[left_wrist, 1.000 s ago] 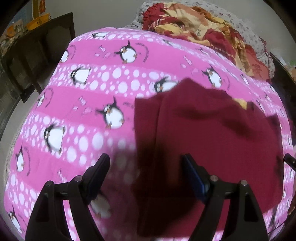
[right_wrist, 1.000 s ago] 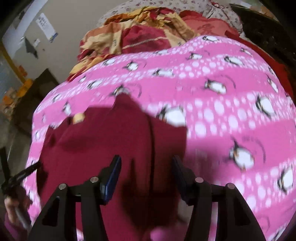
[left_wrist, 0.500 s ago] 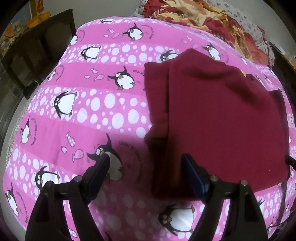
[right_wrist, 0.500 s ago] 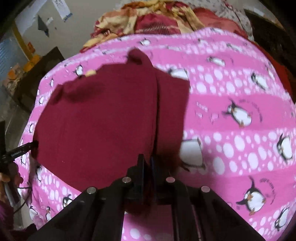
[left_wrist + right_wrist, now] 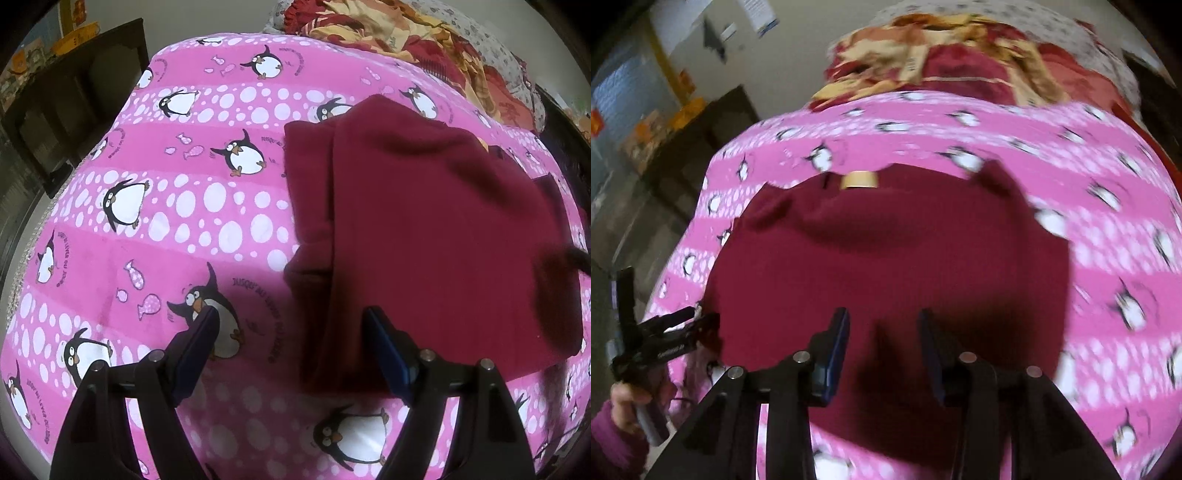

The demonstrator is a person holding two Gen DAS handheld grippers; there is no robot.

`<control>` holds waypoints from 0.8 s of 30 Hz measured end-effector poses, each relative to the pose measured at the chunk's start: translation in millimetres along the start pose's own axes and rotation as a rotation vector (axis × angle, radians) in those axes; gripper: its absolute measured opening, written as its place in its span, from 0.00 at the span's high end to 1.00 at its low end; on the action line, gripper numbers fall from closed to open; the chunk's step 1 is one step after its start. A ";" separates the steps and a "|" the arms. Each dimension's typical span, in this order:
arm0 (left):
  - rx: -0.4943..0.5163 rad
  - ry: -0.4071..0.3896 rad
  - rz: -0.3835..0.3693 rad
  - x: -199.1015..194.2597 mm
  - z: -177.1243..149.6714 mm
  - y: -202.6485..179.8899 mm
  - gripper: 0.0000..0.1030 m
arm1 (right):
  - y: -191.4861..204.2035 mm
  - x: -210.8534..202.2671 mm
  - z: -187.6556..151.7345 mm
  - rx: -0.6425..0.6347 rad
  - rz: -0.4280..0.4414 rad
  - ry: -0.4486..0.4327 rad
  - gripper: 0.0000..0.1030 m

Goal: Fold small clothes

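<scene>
Garment (image 5: 443, 229), maroon, flat on penguin sheet (image 5: 177, 229) of bed, one side already folded in along a lengthwise crease; tan label (image 5: 858, 181) at far edge. Left tool (image 5: 291, 347) wide, empty, hovering over near left corner of cloth, one finger above bare sheet. Right tool (image 5: 882, 350) opening, nothing between the pads, poised above near middle of cloth; view blurred.

For the next fold, probably the opposite side inward:
- Pinch only the top layer at the hem corner, not the sheet beneath.
- Match the second grip at the far corner of the same edge.
- Lift low, carry across evenly, lay edge parallel to existing crease.
- Release only once flat; otherwise likely bunching.
</scene>
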State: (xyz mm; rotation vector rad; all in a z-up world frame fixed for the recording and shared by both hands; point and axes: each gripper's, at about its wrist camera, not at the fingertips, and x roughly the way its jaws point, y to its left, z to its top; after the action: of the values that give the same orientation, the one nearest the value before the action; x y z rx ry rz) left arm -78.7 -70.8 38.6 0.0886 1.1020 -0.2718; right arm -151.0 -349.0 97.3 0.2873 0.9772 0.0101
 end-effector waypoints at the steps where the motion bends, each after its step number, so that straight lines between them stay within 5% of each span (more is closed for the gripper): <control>1: 0.001 0.003 -0.002 1.2 0.2 0.3 0.23 | 5.7 8.5 6.0 0.000 0.019 0.001 0.59; 8: -0.015 0.024 -0.026 9.0 0.5 3.5 0.23 | 54.1 90.1 57.8 0.010 0.066 0.007 0.59; 12: -0.025 0.029 -0.037 12.3 -0.2 5.7 0.21 | 69.9 125.0 73.0 -0.010 0.018 0.006 0.56; 17: -0.035 0.034 -0.048 17.0 -0.5 6.9 0.20 | 97.1 138.8 84.7 -0.156 -0.090 -0.002 0.51; 24: -0.042 0.032 -0.062 17.3 -2.7 8.3 0.19 | 101.7 106.4 96.4 -0.128 -0.008 -0.060 0.51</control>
State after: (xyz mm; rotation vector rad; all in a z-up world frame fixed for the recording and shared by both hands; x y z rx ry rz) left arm -71.5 -65.2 21.4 0.0213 1.1432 -0.3031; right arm -0.1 -259.3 86.0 0.1646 0.9141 0.0563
